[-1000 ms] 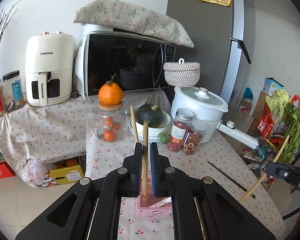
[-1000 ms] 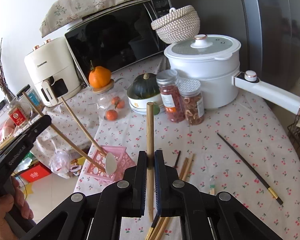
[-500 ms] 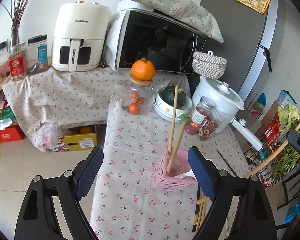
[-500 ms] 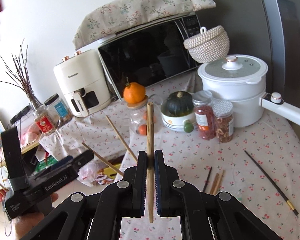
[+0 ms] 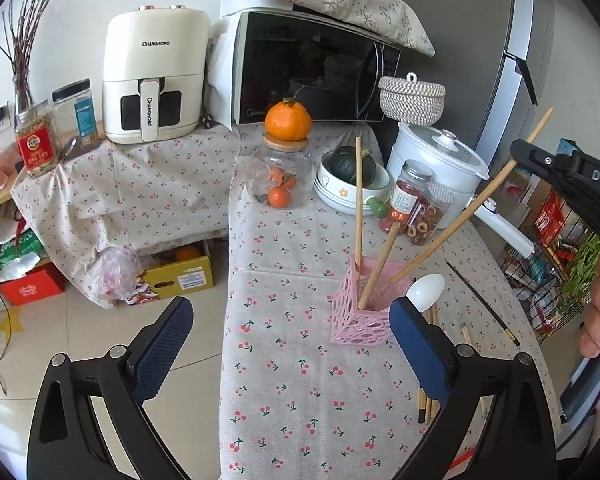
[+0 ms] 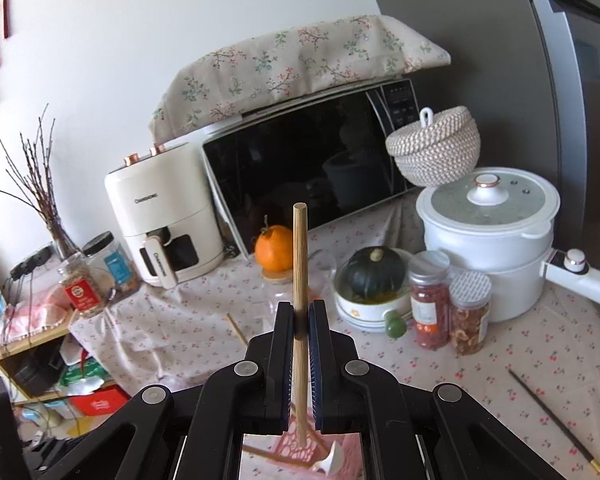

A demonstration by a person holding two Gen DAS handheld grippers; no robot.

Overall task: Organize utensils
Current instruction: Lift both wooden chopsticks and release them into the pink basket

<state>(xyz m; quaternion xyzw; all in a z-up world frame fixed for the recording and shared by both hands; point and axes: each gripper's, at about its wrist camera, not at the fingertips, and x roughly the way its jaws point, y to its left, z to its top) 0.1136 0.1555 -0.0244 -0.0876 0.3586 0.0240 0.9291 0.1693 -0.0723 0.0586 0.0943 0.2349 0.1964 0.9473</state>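
Right wrist view: right hand-held gripper (image 6: pixel 300 320) pinches a pale wooden utensil handle (image 6: pixel 300 264) — round-tipped, upright; left hand-held gripper (image 5: pixel 290 332) opening, empty.

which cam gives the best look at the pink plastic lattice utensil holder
The left wrist view: the pink plastic lattice utensil holder stands whole on the cherry-print tablecloth, wooden sticks leaning out of it. The right wrist view shows only a sliver of it beneath the closed right gripper.

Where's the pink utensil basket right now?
Left wrist view: the pink utensil basket stands on the cherry-print tablecloth, just ahead of the left gripper's right finger, white spoon beside it.
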